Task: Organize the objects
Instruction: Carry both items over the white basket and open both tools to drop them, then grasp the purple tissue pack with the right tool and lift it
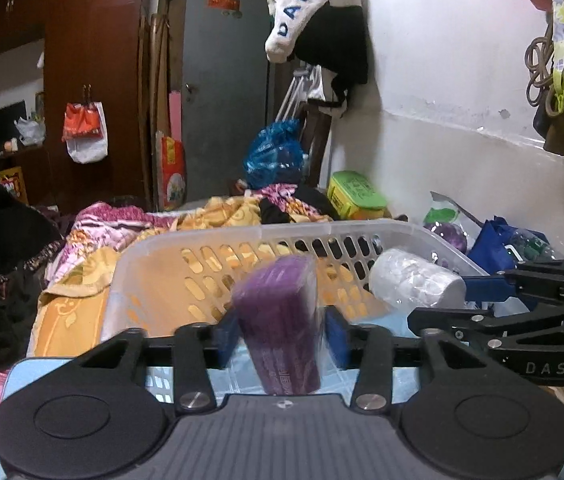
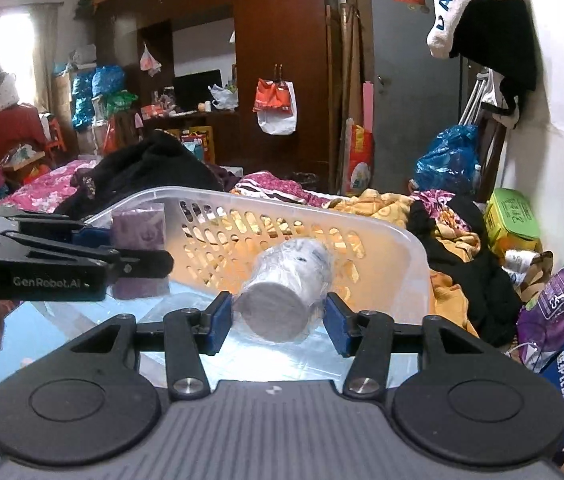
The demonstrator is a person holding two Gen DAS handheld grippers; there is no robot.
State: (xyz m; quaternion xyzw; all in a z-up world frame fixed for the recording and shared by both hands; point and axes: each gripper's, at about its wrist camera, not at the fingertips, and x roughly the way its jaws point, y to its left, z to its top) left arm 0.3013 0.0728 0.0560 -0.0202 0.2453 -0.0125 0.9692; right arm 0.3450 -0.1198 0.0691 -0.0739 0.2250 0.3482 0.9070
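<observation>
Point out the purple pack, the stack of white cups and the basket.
purple pack (image 1: 282, 320): left wrist view, front face.
stack of white cups (image 2: 278, 304): right wrist view, near end.
basket (image 1: 242, 236): left wrist view, far rim.

We see a basket (image 1: 242, 240) of translucent, smooth plastic with slotted walls. The purple pack (image 1: 282, 320) wears glossy clear film, and so does the white cup stack (image 1: 417, 280). Our left gripper (image 1: 282, 340) is matt black plastic with blue pads (image 1: 337, 338) and bright metal screws (image 1: 194, 399). The blanket (image 1: 82, 312) is soft printed cloth. The wardrobe (image 1: 90, 60) looks like dark, glossy wood. The wall (image 1: 461, 80) is scuffed white paint.
</observation>
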